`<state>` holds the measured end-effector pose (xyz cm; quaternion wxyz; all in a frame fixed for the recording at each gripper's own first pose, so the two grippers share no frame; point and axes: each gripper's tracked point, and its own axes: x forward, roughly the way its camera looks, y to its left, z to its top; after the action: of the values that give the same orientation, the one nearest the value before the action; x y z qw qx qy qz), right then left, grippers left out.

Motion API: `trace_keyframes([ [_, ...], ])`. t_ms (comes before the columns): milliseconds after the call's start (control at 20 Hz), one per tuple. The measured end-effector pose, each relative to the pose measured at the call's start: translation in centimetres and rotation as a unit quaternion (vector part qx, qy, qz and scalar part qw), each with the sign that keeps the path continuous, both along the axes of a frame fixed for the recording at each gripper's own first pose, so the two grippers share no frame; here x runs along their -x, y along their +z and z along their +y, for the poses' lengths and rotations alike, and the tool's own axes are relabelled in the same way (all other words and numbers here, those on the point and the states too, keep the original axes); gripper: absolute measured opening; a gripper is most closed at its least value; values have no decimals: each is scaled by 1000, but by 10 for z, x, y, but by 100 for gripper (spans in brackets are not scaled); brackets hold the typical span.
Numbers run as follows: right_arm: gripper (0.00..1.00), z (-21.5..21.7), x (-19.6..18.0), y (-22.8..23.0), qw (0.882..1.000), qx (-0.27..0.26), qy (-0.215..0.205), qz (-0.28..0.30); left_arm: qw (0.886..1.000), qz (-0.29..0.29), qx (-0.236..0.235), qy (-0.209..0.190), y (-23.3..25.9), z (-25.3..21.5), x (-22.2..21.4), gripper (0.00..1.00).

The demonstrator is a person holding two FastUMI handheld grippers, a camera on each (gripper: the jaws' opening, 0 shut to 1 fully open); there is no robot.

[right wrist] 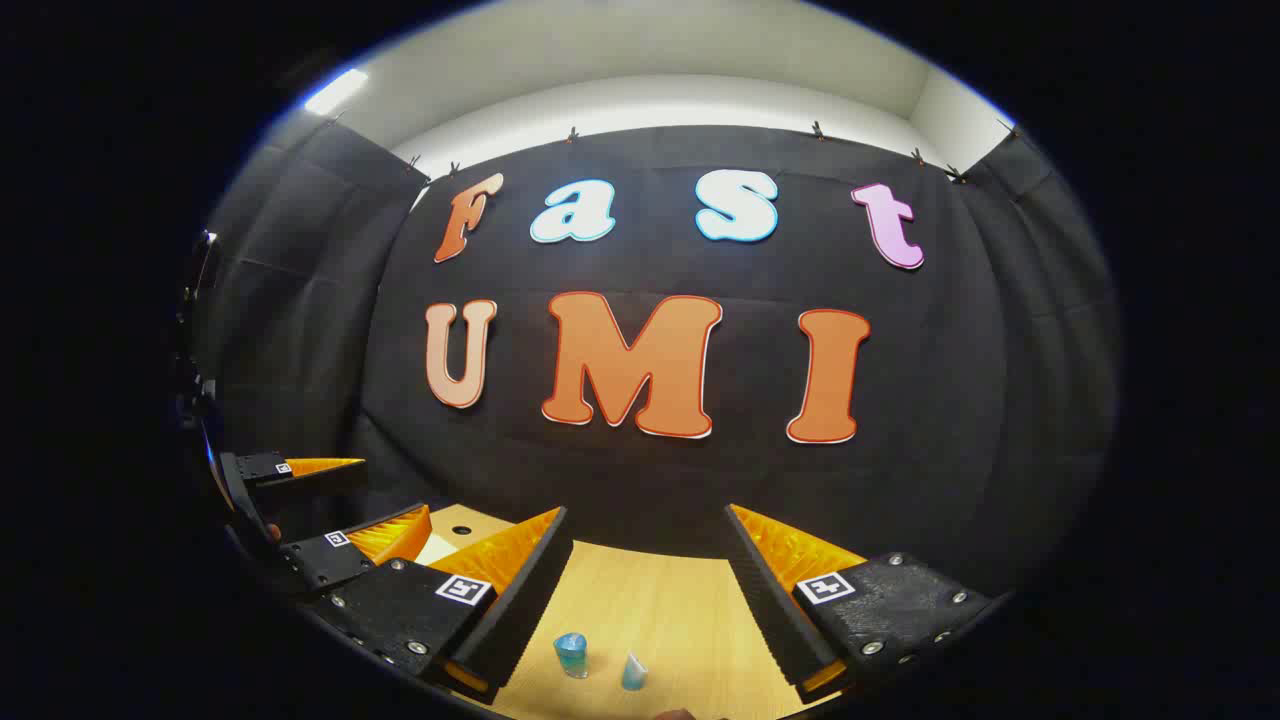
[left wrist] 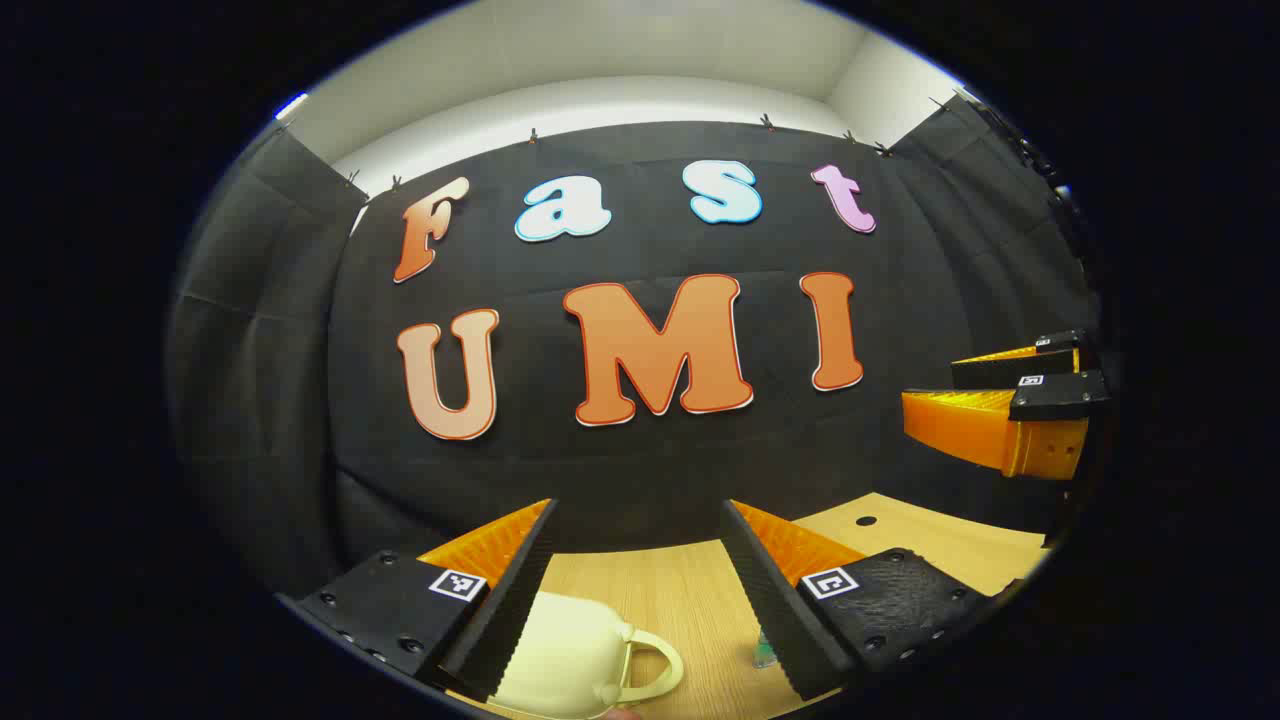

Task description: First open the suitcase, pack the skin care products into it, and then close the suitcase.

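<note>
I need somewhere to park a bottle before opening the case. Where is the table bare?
Bare wood lies between the cream suitcase and the small blue bottle, running back to the black cloth wall. Near the edge it is crowded: a blue cup and pale tube stand close together.

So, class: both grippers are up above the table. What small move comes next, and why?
Probably lower the open left gripper toward the cream suitcase by its handle: nothing is held, and the blue skin care bottles stand unpacked on the table.
</note>
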<state>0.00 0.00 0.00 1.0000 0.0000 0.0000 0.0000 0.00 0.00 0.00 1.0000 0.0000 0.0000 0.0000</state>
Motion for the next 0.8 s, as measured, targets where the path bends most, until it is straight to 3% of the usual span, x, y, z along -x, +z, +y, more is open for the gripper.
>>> trace_keyframes([
  [300, 95, 3, -20, 3, 999, -8, 34, -16, 999, -8, -2, 39, 16, 6, -11, 99],
  [800, 95, -7, -25, -13, 998, 21, 52, -12, 999, 11, 3, 52, -3, -6, -28, 98],
])
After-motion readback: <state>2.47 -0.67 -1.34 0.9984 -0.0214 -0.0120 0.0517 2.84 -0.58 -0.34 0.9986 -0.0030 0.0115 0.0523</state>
